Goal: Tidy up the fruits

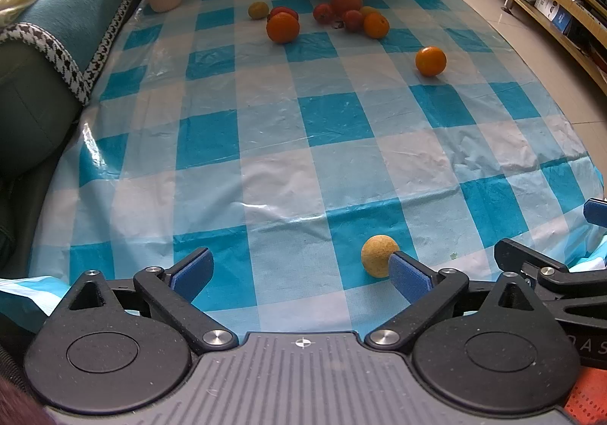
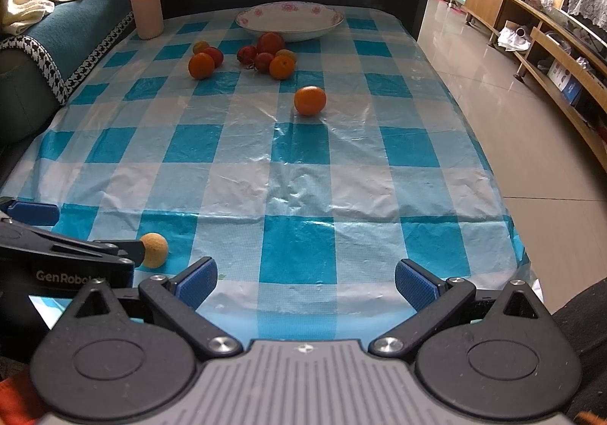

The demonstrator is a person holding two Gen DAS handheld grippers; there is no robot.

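Two grippers, left (image 1: 301, 275) and right (image 2: 305, 283), hover with jaws spread wide and empty over the near edge of a blue checked table (image 2: 303, 167). One pale round fruit (image 1: 379, 255) lies just ahead of the left gripper, against its right fingertip (image 1: 408, 275) and nearest to that hand; whether they touch is unclear. Oranges and tomatoes (image 2: 261, 57) cluster far ahead beside the empty bowl (image 2: 290, 21), one orange (image 2: 310, 100) apart; overlap hides their exact count.

"GenRobot" (its end partly hidden) is printed in white on the left gripper (image 2: 57, 235) body
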